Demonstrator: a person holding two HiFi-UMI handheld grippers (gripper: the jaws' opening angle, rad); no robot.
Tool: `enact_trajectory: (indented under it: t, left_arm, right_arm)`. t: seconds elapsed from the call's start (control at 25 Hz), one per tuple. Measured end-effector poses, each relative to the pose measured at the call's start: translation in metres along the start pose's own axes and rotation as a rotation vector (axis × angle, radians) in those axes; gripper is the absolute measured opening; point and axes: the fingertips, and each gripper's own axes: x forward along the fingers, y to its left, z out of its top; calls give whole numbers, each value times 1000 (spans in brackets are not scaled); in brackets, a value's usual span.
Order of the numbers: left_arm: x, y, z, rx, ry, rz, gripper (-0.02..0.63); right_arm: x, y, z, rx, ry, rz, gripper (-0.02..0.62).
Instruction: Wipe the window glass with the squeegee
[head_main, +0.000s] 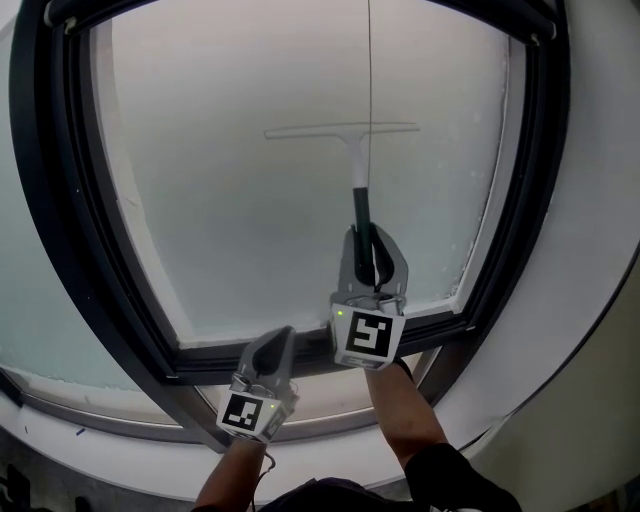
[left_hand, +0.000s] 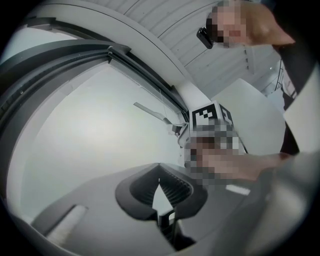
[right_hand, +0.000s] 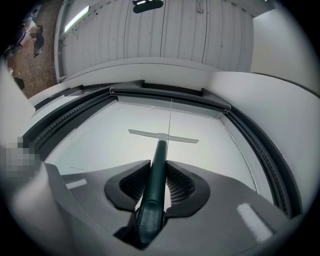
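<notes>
We're looking at a pane of frosted, pale-grey window glass (head_main: 230, 200) set in a black window frame (head_main: 88, 250). The squeegee (head_main: 358, 200), with its dark green handle and pale T-shaped blade, is up on the pane. Its blade runs level across the upper half, a little toward the right edge. From there the handle comes straight down toward the bottom edge. We can't say for sure from here whether the blade is pressing on the glass.

The right gripper (right_hand: 158, 175) has the handle. In its own view the ribbed dark pads close on the green shaft from both sides, and the butt of the handle runs back between the jaws. A thin dark cord (head_main: 370, 60) hangs down the glass, crossing the blade just right of its neck.

The left gripper (left_hand: 159, 182) sits low over the bottom bar of the frame, near the bottom edge and to the left of the right one. Its jaw tips are together with nothing between them. Whether it touches the frame we can't tell.
</notes>
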Motion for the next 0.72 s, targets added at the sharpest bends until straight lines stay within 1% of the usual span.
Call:
enact_trajectory:
  t: [0.24,0.56,0.72]
  left_arm:
    - [-3,-1,-2,12,2,15,0]
    - [-11,4,-10,-8,15,42,0]
    - [-13,0,-11,-17,22,38,0]
  right_arm:
    - [-10,5,-9,18,2,6,97]
    - [-28,13,-24,4,35,-3,97]
    - [-35,13,-29,8,57,-1,97]
